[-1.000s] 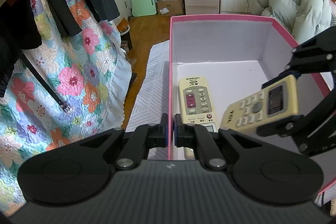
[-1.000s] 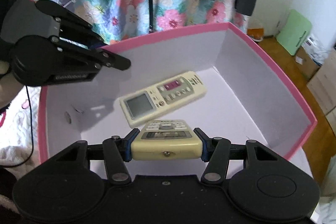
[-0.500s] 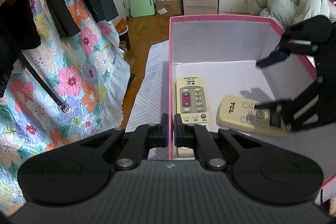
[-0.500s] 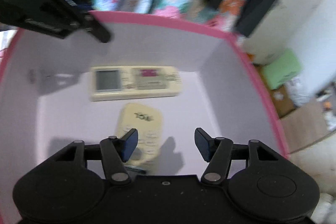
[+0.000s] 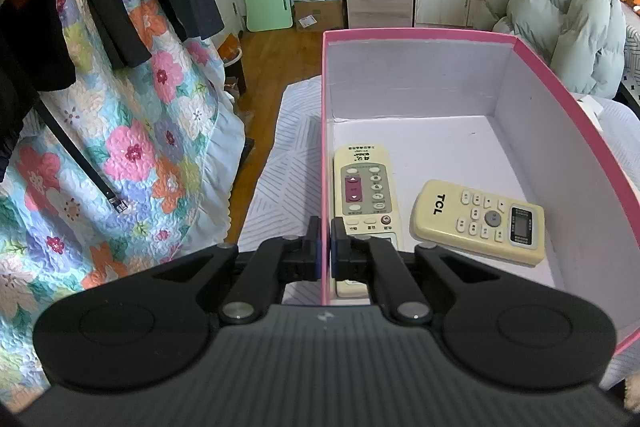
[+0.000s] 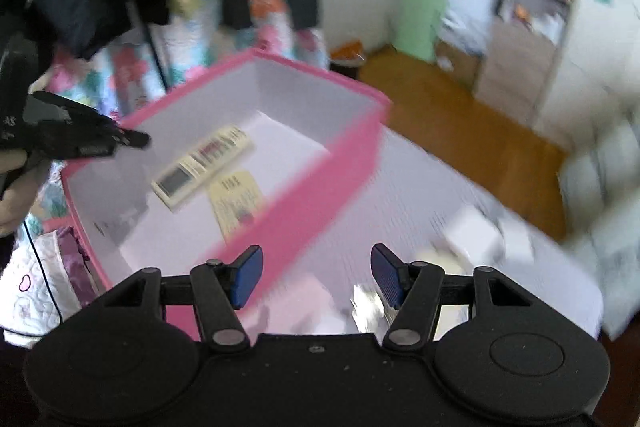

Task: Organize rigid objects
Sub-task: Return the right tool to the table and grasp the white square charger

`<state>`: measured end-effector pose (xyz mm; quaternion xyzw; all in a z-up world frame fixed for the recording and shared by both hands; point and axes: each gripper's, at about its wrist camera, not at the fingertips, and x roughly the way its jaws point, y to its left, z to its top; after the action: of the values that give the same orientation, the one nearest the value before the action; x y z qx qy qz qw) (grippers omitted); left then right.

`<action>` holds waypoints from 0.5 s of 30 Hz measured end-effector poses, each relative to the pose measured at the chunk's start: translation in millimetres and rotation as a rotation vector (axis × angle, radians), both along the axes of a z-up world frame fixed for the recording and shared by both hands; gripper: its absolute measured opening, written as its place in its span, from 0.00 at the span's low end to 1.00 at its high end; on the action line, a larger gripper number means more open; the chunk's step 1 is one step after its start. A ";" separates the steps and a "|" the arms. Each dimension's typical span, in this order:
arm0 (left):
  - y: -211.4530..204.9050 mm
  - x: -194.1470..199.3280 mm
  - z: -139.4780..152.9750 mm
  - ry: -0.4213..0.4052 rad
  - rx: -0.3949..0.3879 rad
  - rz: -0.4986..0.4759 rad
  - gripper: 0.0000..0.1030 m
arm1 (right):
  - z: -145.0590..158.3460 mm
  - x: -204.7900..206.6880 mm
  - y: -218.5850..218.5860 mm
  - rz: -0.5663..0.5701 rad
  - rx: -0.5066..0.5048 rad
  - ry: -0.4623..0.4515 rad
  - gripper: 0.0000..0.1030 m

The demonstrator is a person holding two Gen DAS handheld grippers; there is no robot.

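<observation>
A pink box [image 5: 420, 34] with white inside stands on a striped white cover. Two cream remotes lie on its floor: a long one [image 5: 362, 187] along the left wall and a shorter TCL remote [image 5: 476, 221] to its right. My left gripper [image 5: 325, 251] is shut on the box's left wall near the close corner. In the blurred right wrist view, my right gripper [image 6: 316, 275] is open and empty, outside the box [image 6: 320, 187] over the cover. Both the long remote [image 6: 204, 165] and the TCL remote [image 6: 236, 201] show there, with the left gripper [image 6: 136, 139] at the far wall.
A floral quilt [image 5: 140, 147] and dark hanging clothes lie left of the box. A grey padded jacket [image 5: 560, 7] is piled behind it on the right. Blurred white objects [image 6: 472, 235] and something shiny [image 6: 366, 307] rest on the cover near my right gripper. Wooden floor lies beyond.
My right gripper opened and let go of the TCL remote, which now lies in the box. It then pulled out over the box's wall to the right, rolling. The left gripper kept still.
</observation>
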<state>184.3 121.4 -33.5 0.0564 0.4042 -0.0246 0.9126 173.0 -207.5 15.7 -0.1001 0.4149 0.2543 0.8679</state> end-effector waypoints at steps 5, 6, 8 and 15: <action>2.4 1.5 1.0 0.003 -0.018 0.004 0.03 | -18.6 -29.7 -39.5 -0.104 -0.014 0.064 0.63; 2.1 0.8 0.7 0.005 -0.020 0.006 0.02 | -23.0 -35.0 -43.0 -0.106 -0.006 0.076 0.63; 2.5 1.0 0.8 0.007 -0.024 0.009 0.02 | -34.7 -42.6 -46.0 -0.120 0.007 0.090 0.63; 2.8 0.9 5.2 -0.001 -0.022 0.000 0.02 | -67.3 -38.3 -35.3 -0.149 0.088 0.137 0.63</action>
<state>185.2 124.2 -28.4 0.0461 0.4037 -0.0289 0.9133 134.7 -242.7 -51.6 -0.0130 0.4681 0.2131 0.8575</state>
